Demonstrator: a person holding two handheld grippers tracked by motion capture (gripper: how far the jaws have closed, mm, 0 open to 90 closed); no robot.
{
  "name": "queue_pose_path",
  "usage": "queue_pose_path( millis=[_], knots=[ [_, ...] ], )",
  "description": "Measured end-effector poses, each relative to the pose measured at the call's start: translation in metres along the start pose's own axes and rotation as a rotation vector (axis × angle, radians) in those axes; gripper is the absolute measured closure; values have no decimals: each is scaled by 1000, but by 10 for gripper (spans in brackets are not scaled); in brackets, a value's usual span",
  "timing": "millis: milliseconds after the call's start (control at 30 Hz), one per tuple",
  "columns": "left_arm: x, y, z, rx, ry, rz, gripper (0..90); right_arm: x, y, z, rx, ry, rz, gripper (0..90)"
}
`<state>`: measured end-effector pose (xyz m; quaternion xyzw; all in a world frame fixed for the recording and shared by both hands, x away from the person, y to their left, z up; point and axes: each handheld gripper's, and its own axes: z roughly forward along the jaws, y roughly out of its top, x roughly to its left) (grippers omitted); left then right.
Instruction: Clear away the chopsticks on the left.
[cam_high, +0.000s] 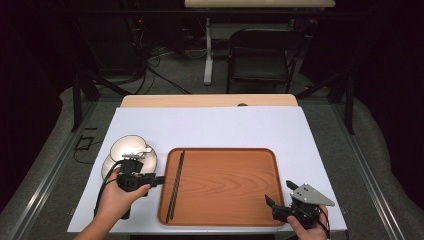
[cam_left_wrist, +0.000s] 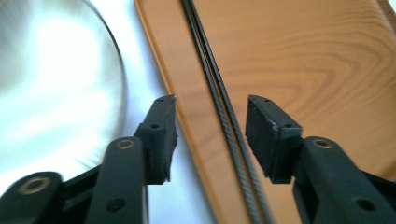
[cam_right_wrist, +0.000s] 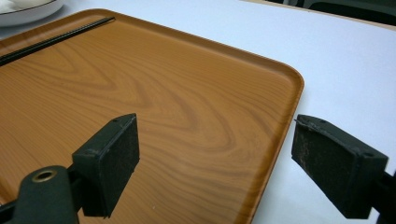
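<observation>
**Chopsticks lie along the tray's left edge, both grippers open**

At the far left of the table two white plates (cam_high: 131, 150) sit stacked and overlapping on the white sheet (cam_high: 210, 125), just beside the wooden tray (cam_high: 225, 185). The left gripper (cam_high: 150, 179) hangs over the gap between the plates and the tray, its jaws pointing toward the tray's left rim.

The pair of black chopsticks (cam_high: 176, 184) lies flat inside the tray, close against its left rim and parallel to it. Their long axis runs from the near edge of the table away toward the far edge, the two sticks side by side and touching.

In the left gripper view the chopsticks (cam_left_wrist: 226, 121) pass between the two jaws but lower down, on the tray floor. The pads (cam_left_wrist: 163, 135) stand apart and press on nothing; the left pad is over the tray's rim, the right over bare wood.

Farther right, the right gripper (cam_high: 281, 197) rests at the tray's near right corner, well apart from the chopsticks. Its pads (cam_right_wrist: 112, 158) are spread wide, one above the wood and one outside the rim, gripping nothing.
</observation>
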<state>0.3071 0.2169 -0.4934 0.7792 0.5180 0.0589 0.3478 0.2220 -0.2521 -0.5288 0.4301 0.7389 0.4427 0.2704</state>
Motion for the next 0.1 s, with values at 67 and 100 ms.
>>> queue_pose_path(
  millis=[67, 100],
  knots=[
    [1, -3, -5, -65, 51, 92, 464, 0, 0, 0, 1, 1, 2, 148],
    [1, -4, -7, -86, 83, 134, 457, 0, 0, 0, 1, 1, 2, 148]
  ],
)
